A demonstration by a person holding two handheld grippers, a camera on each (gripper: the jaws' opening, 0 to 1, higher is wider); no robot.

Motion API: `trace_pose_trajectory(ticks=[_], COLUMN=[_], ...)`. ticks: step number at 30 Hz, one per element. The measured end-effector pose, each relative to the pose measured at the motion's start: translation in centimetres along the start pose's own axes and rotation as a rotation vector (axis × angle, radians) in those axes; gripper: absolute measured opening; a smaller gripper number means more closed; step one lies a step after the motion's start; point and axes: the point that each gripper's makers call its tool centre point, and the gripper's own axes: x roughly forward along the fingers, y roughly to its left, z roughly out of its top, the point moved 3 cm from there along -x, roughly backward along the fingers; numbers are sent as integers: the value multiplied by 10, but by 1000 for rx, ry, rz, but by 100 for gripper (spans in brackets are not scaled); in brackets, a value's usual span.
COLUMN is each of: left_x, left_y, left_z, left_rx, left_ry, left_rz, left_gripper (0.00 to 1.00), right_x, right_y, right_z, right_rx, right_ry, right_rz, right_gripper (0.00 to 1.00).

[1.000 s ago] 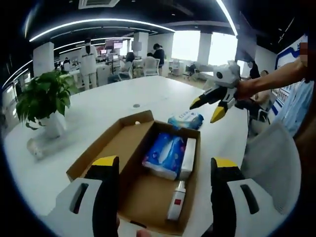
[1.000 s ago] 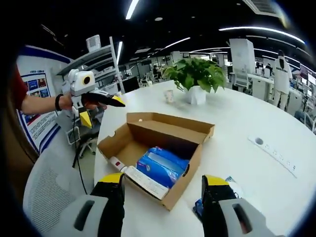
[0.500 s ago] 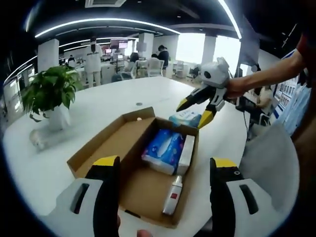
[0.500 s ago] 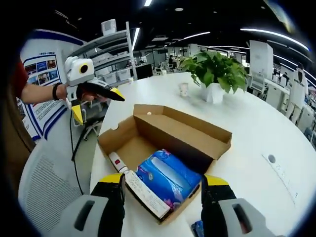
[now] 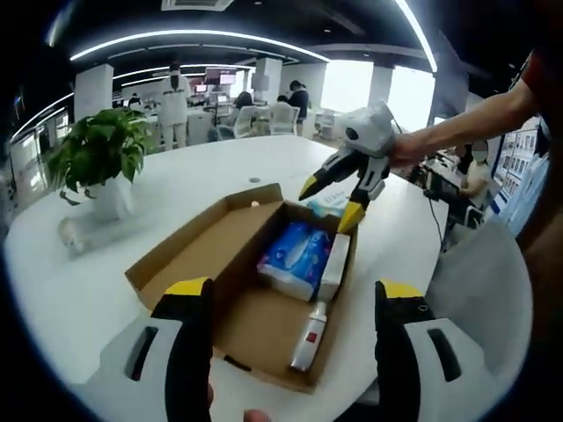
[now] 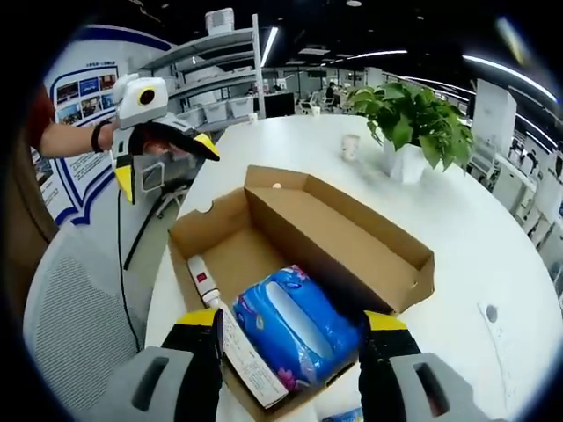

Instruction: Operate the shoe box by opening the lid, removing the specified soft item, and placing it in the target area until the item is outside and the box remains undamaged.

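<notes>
The box (image 6: 299,246) lies open on the white table (image 6: 493,237), lid flap folded back. Inside, at the end nearest the right gripper (image 6: 288,374), sits the blue soft pack (image 6: 290,325). A flat white carton (image 6: 251,360) lies touching the pack's left side, and a small white bottle (image 6: 201,280) lies further left toward the box's far end.

Right gripper: jaws wide apart, holding nothing, poised above the pack, which sits between them. Left gripper (image 5: 288,347): jaws also wide apart, nothing held, hovering above the opposite end of the box.

In the left gripper view a second blue pack (image 5: 327,204) lies on the table beyond the box, partly hidden behind the right gripper.

Judgement: lid step done; extraction of the pack is in hand. Recommended practice:
- Descend straight, one jaw each side of the pack.
- Keep the left jaw between pack and carton, the right jaw clear of the cardboard wall.
- Close gently and lift vertically, so the box is neither dragged nor torn.
</notes>
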Motion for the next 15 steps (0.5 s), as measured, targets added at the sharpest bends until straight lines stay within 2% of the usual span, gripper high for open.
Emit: trace_pose_trajectory(ticks=[15], left_x=[-7], left_y=[0], left_z=[-3], left_rx=[9], left_ry=[7], left_rz=[-1], left_gripper=[75], right_x=[23], right_y=[-7], right_z=[-2], right_rx=[-150], right_ry=[135], right_rz=[48], right_gripper=[61])
